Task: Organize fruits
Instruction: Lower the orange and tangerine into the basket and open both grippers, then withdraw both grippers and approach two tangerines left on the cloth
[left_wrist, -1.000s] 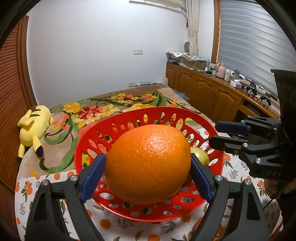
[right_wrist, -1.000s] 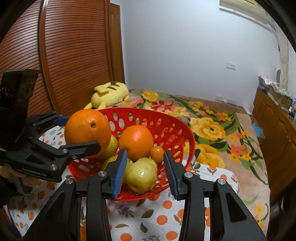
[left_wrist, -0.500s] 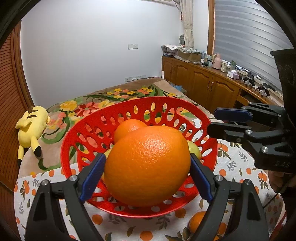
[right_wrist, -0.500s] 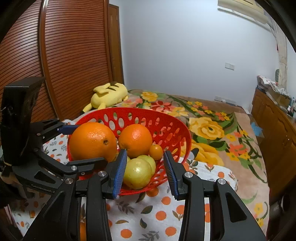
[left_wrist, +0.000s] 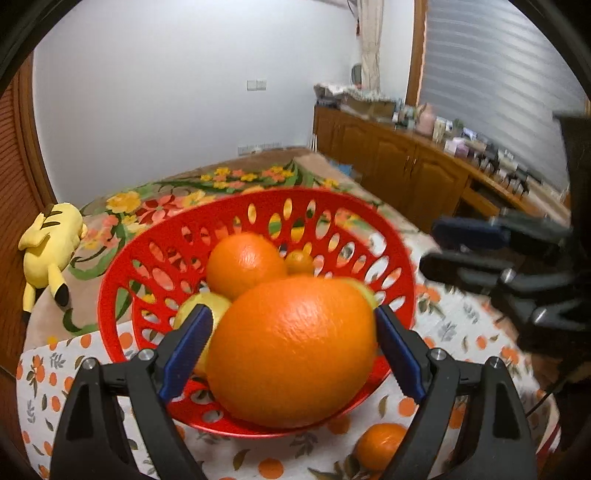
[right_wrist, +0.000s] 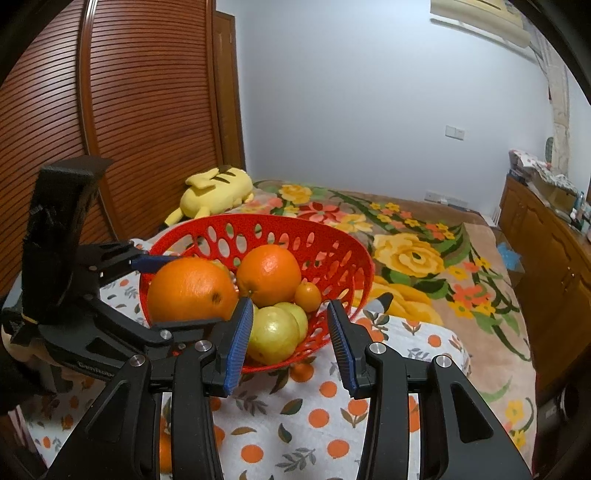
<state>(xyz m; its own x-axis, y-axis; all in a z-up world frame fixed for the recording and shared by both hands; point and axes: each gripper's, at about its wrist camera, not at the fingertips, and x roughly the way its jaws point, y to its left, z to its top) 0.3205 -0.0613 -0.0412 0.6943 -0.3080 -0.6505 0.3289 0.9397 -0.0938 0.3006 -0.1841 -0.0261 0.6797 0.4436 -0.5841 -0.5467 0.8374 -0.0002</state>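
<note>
Fruit mostly sits in the basket (right_wrist: 343, 254) already. Left gripper (left_wrist: 291, 350) clamps a big orange (left_wrist: 291, 350) at the near rim, not yet released. Right gripper (right_wrist: 288, 339) hangs empty, jaws apart. One small orange (left_wrist: 380, 445) on the cloth (right_wrist: 295, 417) is left.

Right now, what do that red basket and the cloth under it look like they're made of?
The red basket looks like moulded plastic: a glossy, even red wall pierced with neat oval holes. The tablecloth is white with printed oranges and leaves; it drapes softly at the edge, so fabric or thin vinyl, I can't tell which.
</note>
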